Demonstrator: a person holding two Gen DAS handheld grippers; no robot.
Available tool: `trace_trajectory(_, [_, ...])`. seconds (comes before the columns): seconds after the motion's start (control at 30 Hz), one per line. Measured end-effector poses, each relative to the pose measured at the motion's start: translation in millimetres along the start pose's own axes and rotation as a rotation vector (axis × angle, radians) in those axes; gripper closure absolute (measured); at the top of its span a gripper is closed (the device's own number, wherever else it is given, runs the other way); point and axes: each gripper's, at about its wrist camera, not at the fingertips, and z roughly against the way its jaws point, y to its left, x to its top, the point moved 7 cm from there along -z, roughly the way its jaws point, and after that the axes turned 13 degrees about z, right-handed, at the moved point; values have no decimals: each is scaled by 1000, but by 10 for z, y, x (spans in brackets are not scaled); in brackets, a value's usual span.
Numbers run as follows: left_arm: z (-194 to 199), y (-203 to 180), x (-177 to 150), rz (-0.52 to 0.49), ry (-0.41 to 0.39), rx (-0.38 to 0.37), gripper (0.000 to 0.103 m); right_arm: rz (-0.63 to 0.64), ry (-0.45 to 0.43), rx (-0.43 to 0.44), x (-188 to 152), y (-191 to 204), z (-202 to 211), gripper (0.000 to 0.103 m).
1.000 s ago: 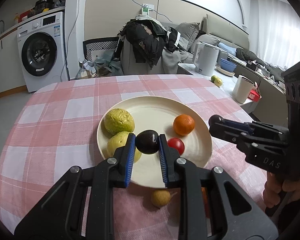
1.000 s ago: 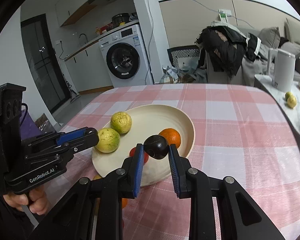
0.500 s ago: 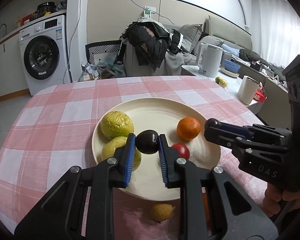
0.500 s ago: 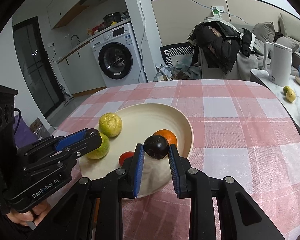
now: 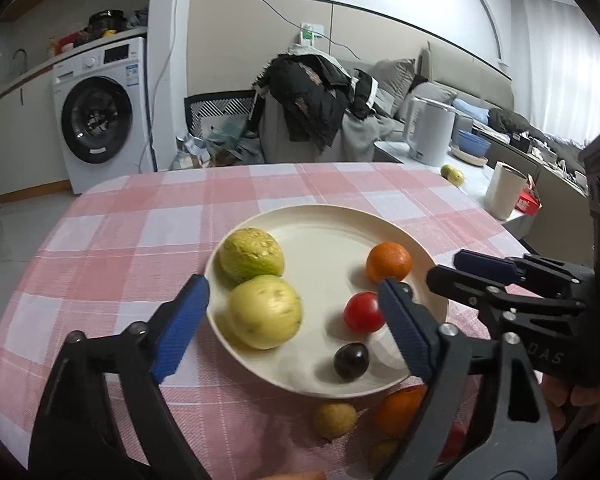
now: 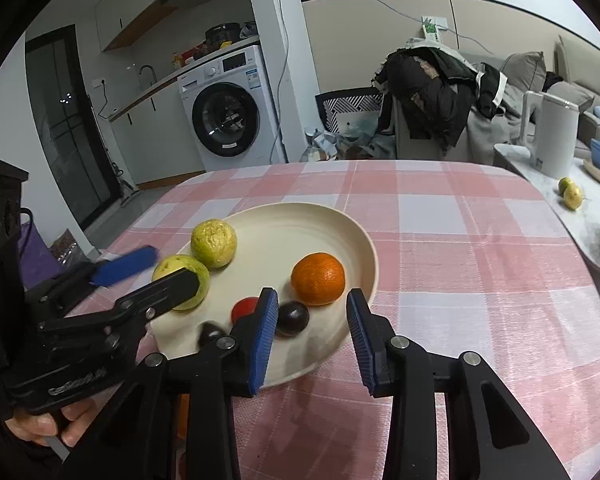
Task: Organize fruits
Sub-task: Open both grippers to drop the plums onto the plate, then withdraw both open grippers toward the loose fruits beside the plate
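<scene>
A cream plate [image 5: 324, 232] [image 6: 300, 220] on the pink checked table holds two yellow-green guavas [image 5: 265, 311] [image 6: 213, 243], an orange [image 5: 389, 262] [image 6: 318, 278], a red tomato [image 5: 363, 312] [image 6: 245, 307] and two dark plums [image 5: 351, 361] [image 6: 293, 319] [image 6: 209, 333]. My left gripper [image 5: 296, 326] is open and empty above the plate's near side. My right gripper [image 6: 312, 332] is open and empty over the plate's near rim, with one plum just beside its left finger.
Off the plate near the table's front edge lie a small tan fruit [image 5: 334, 419] and another orange [image 5: 400, 410]. A kettle [image 5: 428, 130] and two small green fruits [image 6: 571, 193] stand on a side counter to the right. A washing machine [image 6: 228, 108] is behind.
Both grippers have opened and let go of their dark plums, which now lie on the plate. Both grippers have shifted a little relative to the plate.
</scene>
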Motion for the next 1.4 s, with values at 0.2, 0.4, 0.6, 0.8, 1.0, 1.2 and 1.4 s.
trace_trajectory(0.2, [143,119,-60,-29,-1,47,1,21,-17,-28,-14,18,151,22])
trace_trajectory(0.4, [421,208,-118,-30,-15,40,1,22,-33,-7,-30,90,340,0])
trace_trajectory(0.6, [636,276,-223,-7,3,14,1,56,-27,-11,-99,192,484,0])
trace_trajectory(0.8, [761,294,-351,-17,15,11,1,81,-11,3,-209,286,570,0])
trace_trajectory(1.0, [840,256,-459,-48,29,9,1,105,20,29,-316,397,582,0])
trace_trajectory(1.2, [894,299,-505,-34,35,11,1,114,28,39,-348,423,606,0])
trace_trajectory(1.4, [948,285,-481,-36,11,4,1,137,43,48,-382,477,599,0])
